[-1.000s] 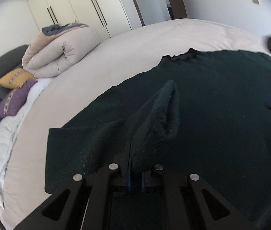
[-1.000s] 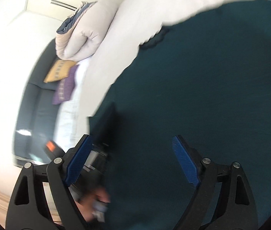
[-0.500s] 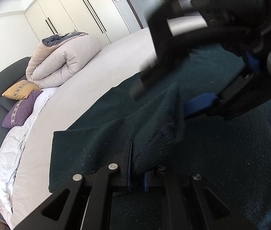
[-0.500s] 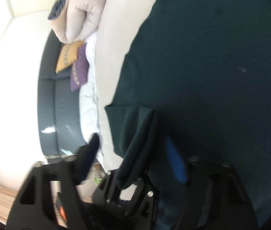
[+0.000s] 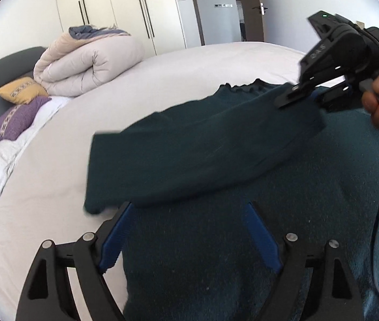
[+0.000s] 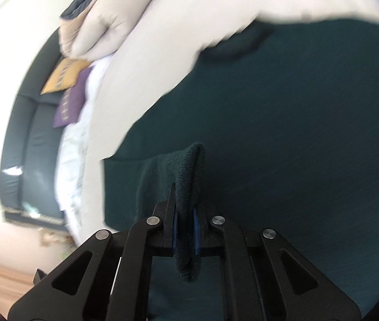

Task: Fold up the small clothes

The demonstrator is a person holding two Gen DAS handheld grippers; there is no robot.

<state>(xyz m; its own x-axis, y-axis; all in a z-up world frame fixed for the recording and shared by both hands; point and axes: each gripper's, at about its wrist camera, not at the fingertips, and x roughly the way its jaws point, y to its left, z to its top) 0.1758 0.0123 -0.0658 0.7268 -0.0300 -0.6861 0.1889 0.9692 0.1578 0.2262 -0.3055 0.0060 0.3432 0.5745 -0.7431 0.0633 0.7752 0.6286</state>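
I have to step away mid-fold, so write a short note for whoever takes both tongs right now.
Left tongs: opening, nothing between the pads.
Right tongs: closing on the sleeve, cuff pinched and lifted.
Sweater: dark green, spread flat on the bed, collar at the far side.
Done: sleeve raised over the body.
Left: lay the sleeve across the body, likely fold the other sleeve, then the body.

One dark green sweater (image 5: 216, 254), at 6 o'clock; one rolled duvet (image 5: 87, 67), at 10; two cushions, yellow (image 5: 19, 93) and purple (image 5: 15, 121), at 9; two grippers, left (image 5: 186, 238), right (image 5: 307, 99); one bed (image 5: 189, 67)
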